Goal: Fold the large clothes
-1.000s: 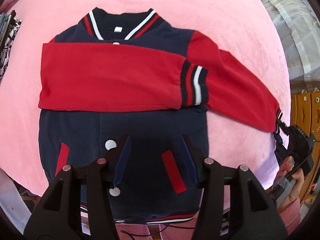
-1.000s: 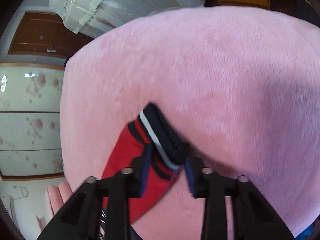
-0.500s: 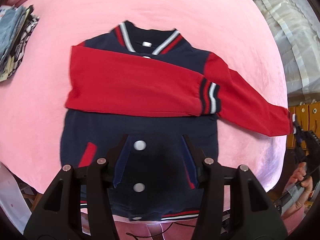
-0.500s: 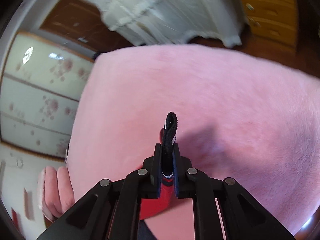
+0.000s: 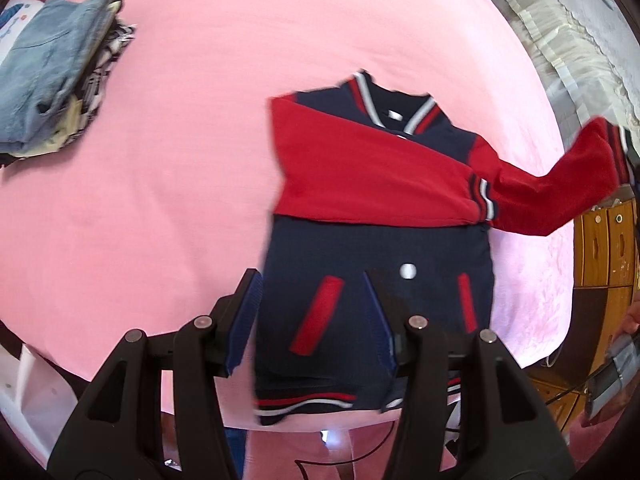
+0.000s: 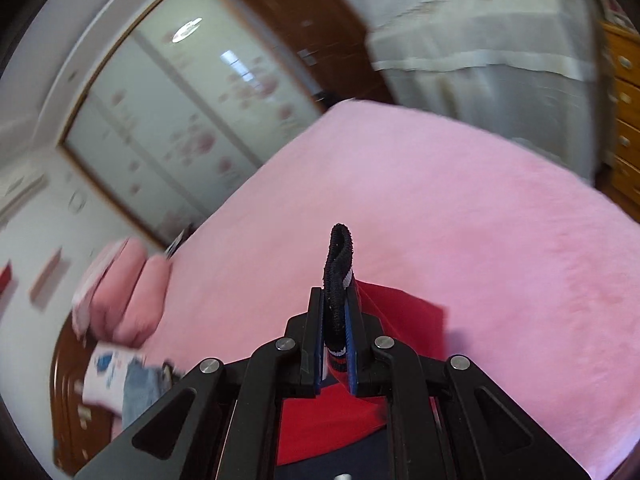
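The left gripper [image 5: 312, 320] hangs above the jacket's [image 5: 376, 276] navy hem, jaws apart, gripping nothing; a pile of folded clothes [image 5: 52, 68] sits at the far left of the pink blanket [image 5: 180, 160]; the jacket lies flat, one red sleeve [image 5: 372, 176] folded across its chest; the right gripper [image 6: 335, 340] is clamped on the other sleeve's cuff [image 6: 338, 264], lifted off the bed.

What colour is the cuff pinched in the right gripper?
Black with a white and red stripe, on a red sleeve; the cuff shows best in the right wrist view.
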Motion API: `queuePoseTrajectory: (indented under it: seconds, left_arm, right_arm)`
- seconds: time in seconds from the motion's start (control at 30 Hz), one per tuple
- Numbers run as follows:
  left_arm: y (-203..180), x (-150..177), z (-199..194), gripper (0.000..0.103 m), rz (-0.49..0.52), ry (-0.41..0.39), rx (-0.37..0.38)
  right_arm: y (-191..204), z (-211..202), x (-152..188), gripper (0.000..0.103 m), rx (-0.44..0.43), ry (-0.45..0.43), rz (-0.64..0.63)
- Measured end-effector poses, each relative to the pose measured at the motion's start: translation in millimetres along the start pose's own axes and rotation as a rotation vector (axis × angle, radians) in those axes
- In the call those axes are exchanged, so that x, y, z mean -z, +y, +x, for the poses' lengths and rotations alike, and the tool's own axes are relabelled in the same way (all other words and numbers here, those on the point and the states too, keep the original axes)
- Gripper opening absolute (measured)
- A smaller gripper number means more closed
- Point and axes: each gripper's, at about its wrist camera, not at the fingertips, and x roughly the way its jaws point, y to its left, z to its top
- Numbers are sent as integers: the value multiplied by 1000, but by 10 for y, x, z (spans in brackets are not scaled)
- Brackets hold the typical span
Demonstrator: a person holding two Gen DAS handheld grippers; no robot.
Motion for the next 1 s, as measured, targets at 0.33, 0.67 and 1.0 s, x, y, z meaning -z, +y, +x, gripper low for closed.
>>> queuePoseTrajectory:
  seconds: [0.33, 0.67, 1.0]
  left_arm:
    - [792, -55, -101, 48, -59, -8, -13]
    - [800, -221, 121, 48, -14, 6, 15]
    - [276, -560, 553, 48, -67, 67, 294]
  right_arm:
    - [1065, 1156, 1365, 9, -3, 256, -196]
    - [867, 1688, 1781, 49, 6, 460, -158]
    - [123, 934, 1341, 65, 168, 364, -186]
